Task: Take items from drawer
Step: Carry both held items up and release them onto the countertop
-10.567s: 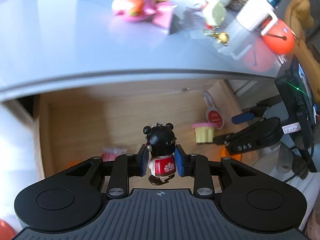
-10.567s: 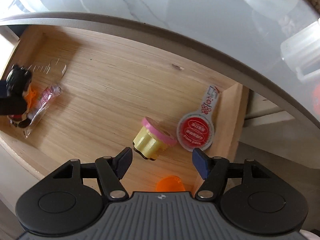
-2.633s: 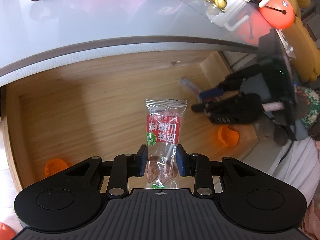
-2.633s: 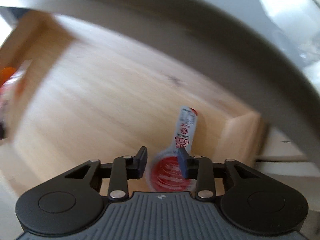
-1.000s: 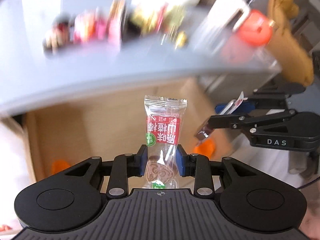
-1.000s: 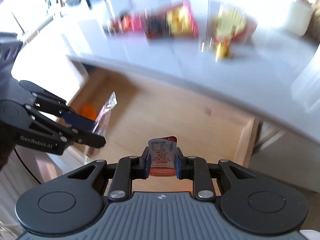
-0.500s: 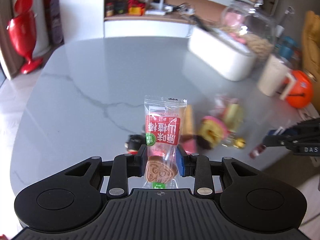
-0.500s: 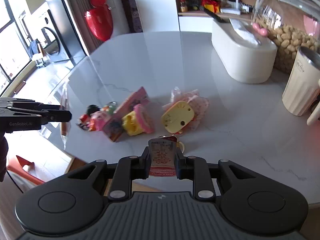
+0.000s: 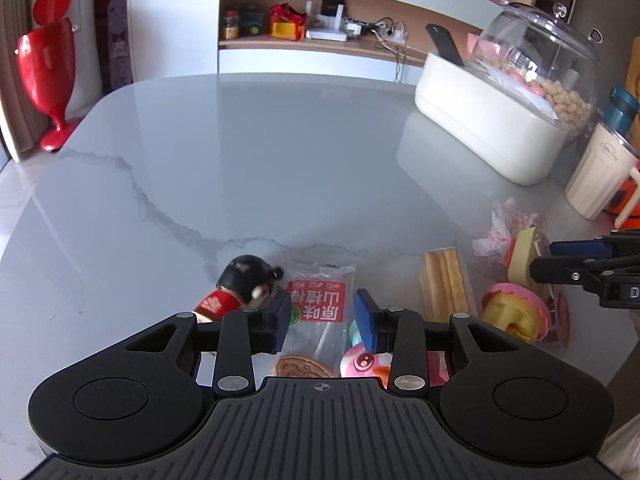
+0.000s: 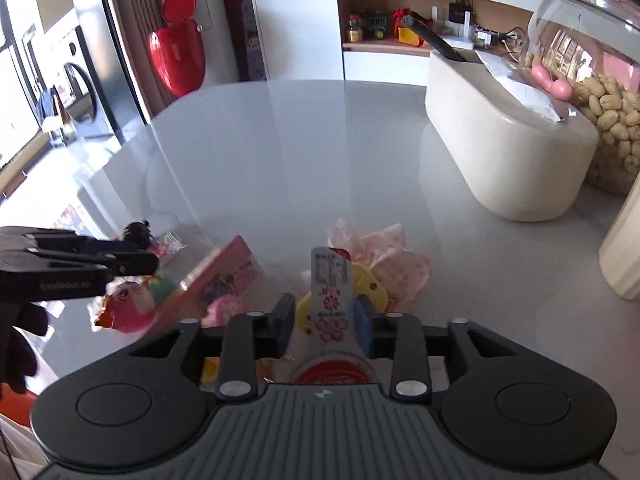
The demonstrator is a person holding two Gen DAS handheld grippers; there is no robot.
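Note:
My left gripper (image 9: 322,320) hangs low over the grey marble table (image 9: 260,160), open. The clear snack packet with a red label (image 9: 320,304) lies flat on the table between its fingers. My right gripper (image 10: 325,320) is open too, and the red jelly cup with its long white tab (image 10: 331,292) rests between its fingers, with a gap on the left side. A black-haired doll (image 9: 240,284), a wafer pack (image 9: 446,284) and a yellow-and-pink cup toy (image 9: 514,312) lie close by. The drawer is out of view.
A white box (image 9: 480,128), a glass jar of peanuts (image 9: 540,60) and a cream mug (image 9: 600,176) stand at the back right. A pink toy (image 10: 128,308) and a pink packet (image 10: 224,272) lie between the grippers. A gloved hand (image 10: 16,344) holds the left gripper.
Both grippers came down from above the table to the pile of items. The snack packet and the jelly cup, held upright before, now rest on the table between slackened fingers.

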